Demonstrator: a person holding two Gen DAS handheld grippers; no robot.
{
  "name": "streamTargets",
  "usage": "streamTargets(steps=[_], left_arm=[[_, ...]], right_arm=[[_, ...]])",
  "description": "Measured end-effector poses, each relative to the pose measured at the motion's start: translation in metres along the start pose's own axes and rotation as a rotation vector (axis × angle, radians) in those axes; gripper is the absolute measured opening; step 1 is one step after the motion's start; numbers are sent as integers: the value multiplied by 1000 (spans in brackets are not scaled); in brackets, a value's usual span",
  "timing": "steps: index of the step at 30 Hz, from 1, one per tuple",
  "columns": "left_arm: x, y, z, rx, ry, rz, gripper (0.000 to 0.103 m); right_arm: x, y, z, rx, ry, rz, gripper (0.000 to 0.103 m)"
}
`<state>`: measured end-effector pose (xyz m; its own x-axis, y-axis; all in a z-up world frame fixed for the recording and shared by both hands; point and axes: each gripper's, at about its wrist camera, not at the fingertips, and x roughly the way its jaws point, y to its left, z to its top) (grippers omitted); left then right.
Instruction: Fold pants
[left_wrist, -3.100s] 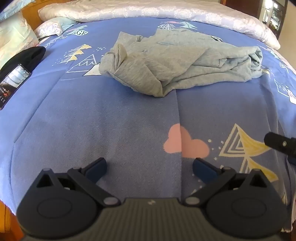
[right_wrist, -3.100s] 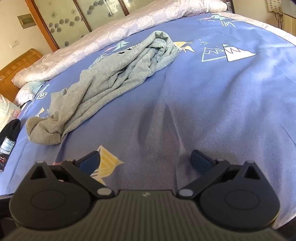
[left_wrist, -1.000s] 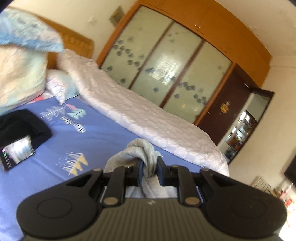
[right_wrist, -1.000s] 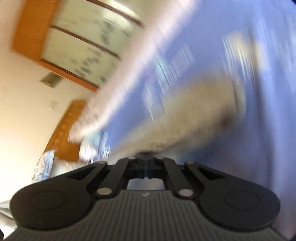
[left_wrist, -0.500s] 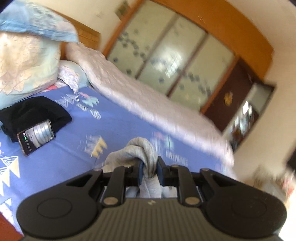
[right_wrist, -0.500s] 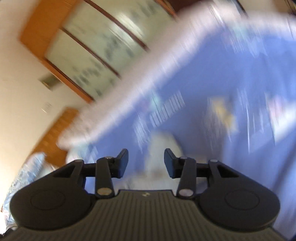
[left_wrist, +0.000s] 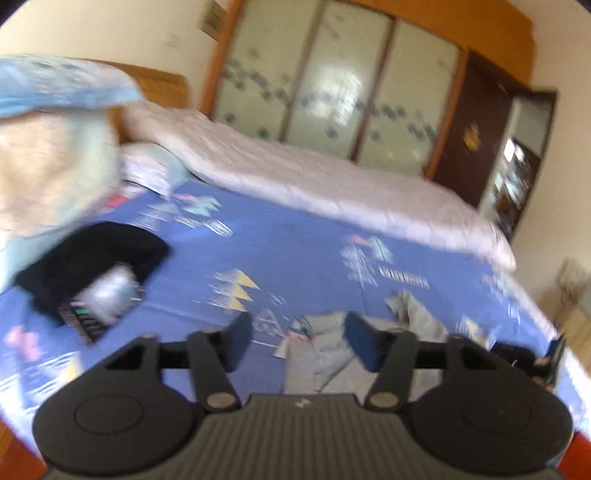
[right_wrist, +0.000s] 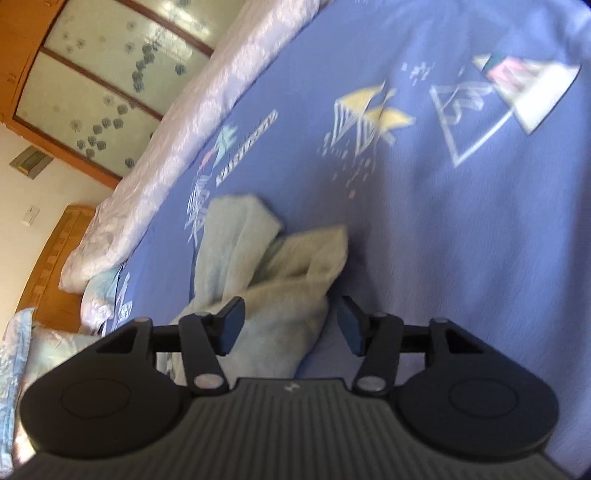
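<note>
The grey pants (left_wrist: 325, 354) lie crumpled on the blue patterned bedspread (left_wrist: 295, 254), just beyond and below my left gripper (left_wrist: 299, 341). That gripper is open and empty above the cloth. In the right wrist view the pants (right_wrist: 273, 280) lie in loose folds in front of my right gripper (right_wrist: 290, 325), which is open with cloth showing between its fingers but not clamped. The other gripper (left_wrist: 546, 356) shows at the right edge of the left wrist view.
A black garment (left_wrist: 96, 254) and a phone (left_wrist: 103, 299) lie on the bed at the left. Pillows (left_wrist: 48, 170) sit by the wooden headboard. A white quilt (left_wrist: 314, 177) runs along the far side before a wardrobe (left_wrist: 332, 81).
My left gripper was shut on the pants half a second ago and has opened; the pants have dropped onto the bed. My right gripper has opened wider and tilted down over the cloth.
</note>
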<state>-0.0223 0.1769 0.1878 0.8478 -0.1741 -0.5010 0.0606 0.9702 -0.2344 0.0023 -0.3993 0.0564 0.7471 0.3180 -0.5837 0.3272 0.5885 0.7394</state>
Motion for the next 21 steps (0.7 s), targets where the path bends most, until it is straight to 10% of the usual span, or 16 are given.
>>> streamTargets(steps=[8,11,12,15,17,21], left_arm=[[216,-13,-34,18,270,30,76],[257,-15,-50,-31,364,17,40],[262,-19,-55,-33,391,6,20],[242,-25,-55,-8,349,3,15],[213,-20,-41,-60,296,-37,14],[136,-14,-9,-124,143,-123,14]], right_arm=[[45,-25,4,45,2,-16,62],[57,-29,12,82,16,-9,63],[62,-28,14,88,20,-10,63],[78,-22,16,74,38,8,60],[89,-14,17,44,78,21,5],[59,-1,22,38,-36,71,6]])
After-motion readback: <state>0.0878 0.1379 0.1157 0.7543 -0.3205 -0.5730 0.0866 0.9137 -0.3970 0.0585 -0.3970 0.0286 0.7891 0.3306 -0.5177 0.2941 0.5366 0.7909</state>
